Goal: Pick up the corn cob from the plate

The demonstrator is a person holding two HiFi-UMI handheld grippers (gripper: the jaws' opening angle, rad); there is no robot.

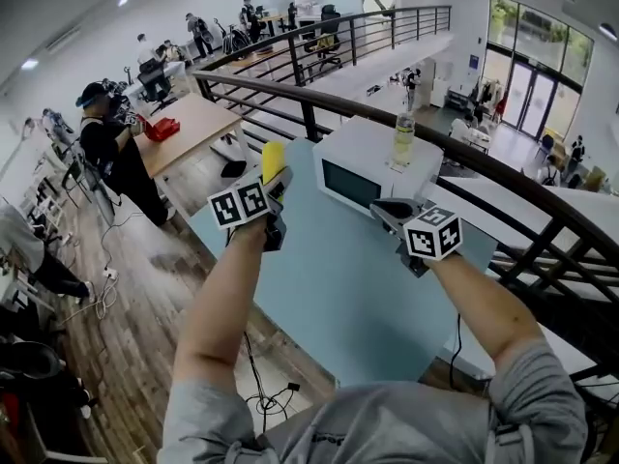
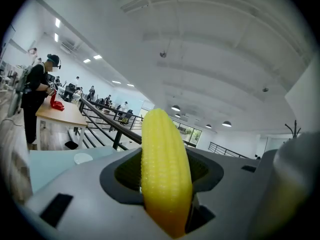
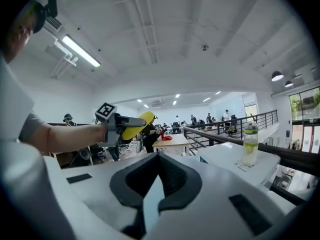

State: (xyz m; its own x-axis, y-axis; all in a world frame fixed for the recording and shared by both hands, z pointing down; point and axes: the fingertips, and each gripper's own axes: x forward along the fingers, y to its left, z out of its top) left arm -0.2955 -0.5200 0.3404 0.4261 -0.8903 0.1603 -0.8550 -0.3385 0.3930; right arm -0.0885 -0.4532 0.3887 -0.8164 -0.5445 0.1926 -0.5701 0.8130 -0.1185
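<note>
Surface: a pale blue table [image 1: 358, 298] lies below both grippers. A microwave [image 1: 363, 167] stands just beyond your right gripper [image 1: 389, 211], with a bottle [image 1: 403, 138] upright on top. Past it, a dark railing [image 1: 290, 90] borders an open hall with people at desks. Only the left gripper view shows a small white round dish [image 2: 82, 158] on the table, low and left of the jaws. Your left gripper [image 1: 275, 187] is clamped on the corn cob [image 2: 165, 179], clear above the table. The right jaws stand almost together, empty.
</note>
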